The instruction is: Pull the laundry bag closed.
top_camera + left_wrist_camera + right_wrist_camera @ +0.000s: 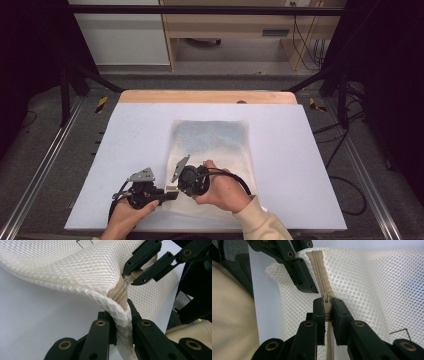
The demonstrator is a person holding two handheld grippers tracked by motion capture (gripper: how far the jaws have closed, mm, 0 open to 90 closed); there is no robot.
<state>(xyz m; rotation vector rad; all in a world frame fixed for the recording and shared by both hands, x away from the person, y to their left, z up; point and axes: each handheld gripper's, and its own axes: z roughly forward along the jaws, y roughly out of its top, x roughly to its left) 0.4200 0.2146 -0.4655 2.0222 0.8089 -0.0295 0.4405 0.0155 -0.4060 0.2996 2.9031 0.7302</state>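
A white mesh bag (212,142) with a beige zipper (318,267) lies flat on the white mat (125,140), its near left corner lifted. My left gripper (122,312) is shut on that corner's rolled edge, beside the zipper's end (121,293). My right gripper (327,307) is shut on the zipper pull (327,300), a short way along the zipper from the left gripper's finger (298,270). In the high view the left gripper (170,194) and the right gripper (180,187) meet tip to tip at the bag's near left corner.
The mat covers a wooden table whose far edge (207,96) shows. A beige sleeve (262,222) comes in at the bottom right. Metal rails (45,165) run along both sides. A wooden cabinet (240,30) stands behind.
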